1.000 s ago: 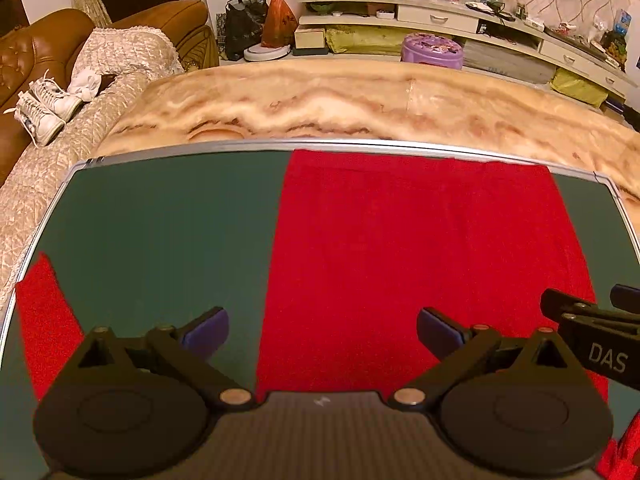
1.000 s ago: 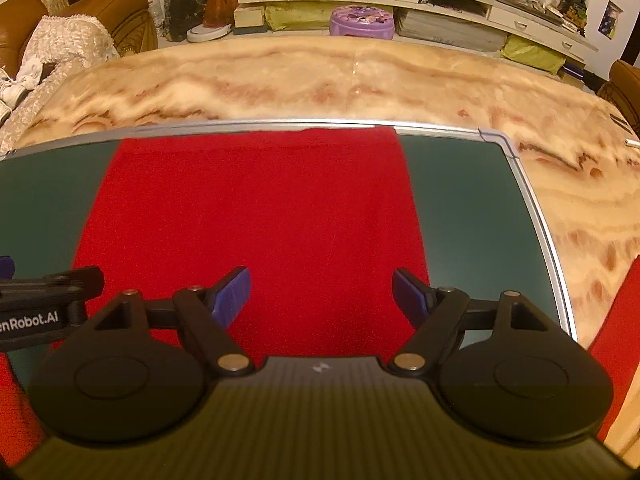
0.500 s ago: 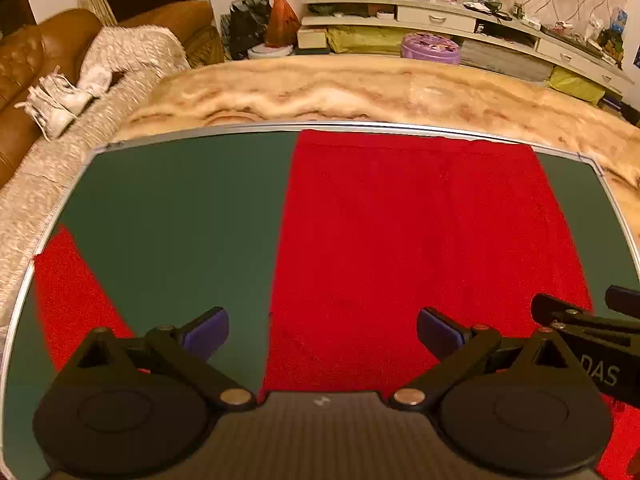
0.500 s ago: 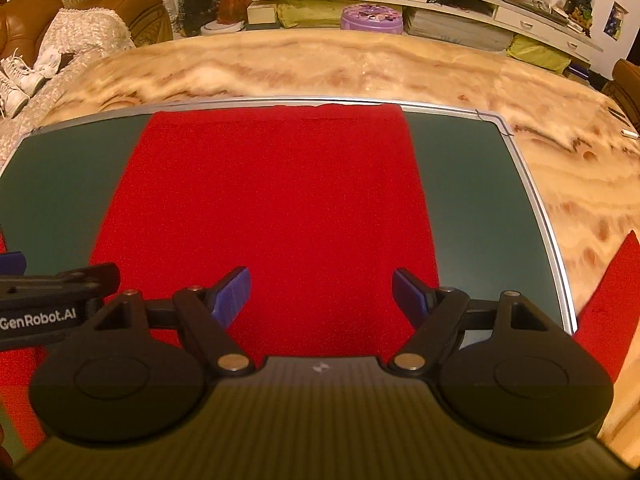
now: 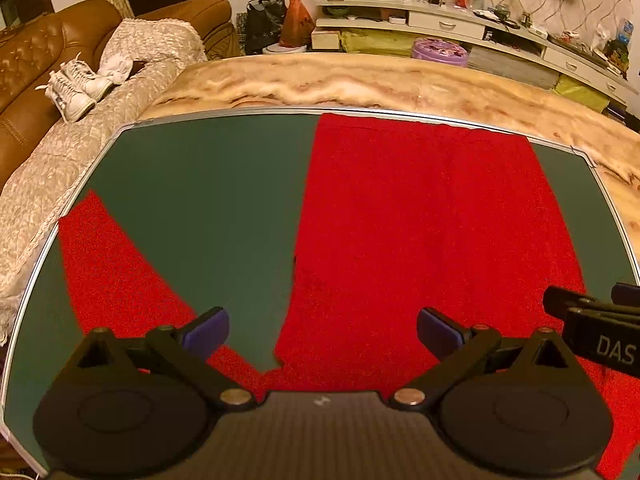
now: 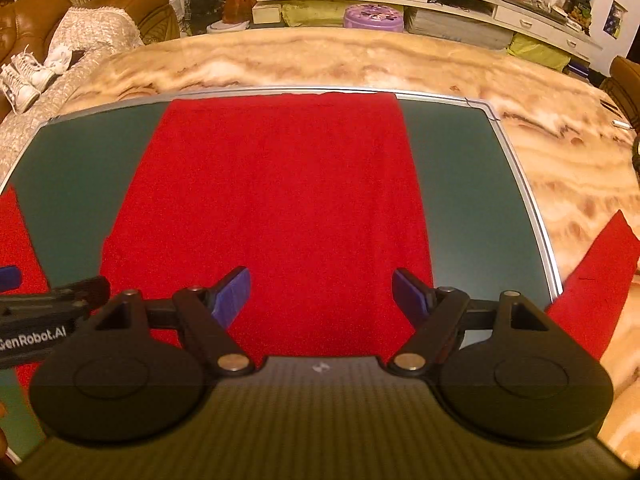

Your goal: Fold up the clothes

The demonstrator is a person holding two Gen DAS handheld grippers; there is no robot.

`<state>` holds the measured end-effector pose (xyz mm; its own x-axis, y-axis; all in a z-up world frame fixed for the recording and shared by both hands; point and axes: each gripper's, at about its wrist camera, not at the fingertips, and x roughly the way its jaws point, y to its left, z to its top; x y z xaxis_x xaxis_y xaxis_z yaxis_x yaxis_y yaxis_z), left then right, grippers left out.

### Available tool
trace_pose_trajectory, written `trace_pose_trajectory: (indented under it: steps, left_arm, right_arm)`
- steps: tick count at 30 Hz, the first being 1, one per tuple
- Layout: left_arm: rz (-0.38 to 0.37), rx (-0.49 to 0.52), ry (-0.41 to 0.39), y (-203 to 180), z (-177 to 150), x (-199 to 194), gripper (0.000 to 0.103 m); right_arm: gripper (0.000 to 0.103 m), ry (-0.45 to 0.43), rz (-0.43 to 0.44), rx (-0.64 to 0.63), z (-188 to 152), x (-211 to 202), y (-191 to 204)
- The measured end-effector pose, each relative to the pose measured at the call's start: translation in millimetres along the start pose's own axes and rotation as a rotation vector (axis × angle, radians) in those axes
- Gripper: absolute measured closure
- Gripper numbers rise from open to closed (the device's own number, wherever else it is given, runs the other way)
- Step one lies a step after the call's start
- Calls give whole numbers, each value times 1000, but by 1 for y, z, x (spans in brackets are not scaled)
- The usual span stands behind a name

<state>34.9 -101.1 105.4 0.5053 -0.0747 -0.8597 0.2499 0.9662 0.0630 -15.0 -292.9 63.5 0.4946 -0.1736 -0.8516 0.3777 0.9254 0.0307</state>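
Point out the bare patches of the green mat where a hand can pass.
Bare green mat lies between the red garment body and its left sleeve. A second strip runs between the body's right edge and the mat's silver rim. The middle is fully covered by cloth.

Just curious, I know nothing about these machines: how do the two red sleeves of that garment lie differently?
The left sleeve lies wholly on the green mat, slanting toward its edge. The right sleeve crosses the mat's metal rim onto the marble table. Both are red, flat and spread outward, and neither gripper touches them.
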Motion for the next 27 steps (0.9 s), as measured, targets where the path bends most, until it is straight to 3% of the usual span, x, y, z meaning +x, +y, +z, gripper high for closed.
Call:
trace_pose_trajectory:
  steps: [27]
  left_arm:
    - [20,14,-47,2,-90,-70,0]
  right_arm:
    - [17,-56,2,35,-92,-77,5]
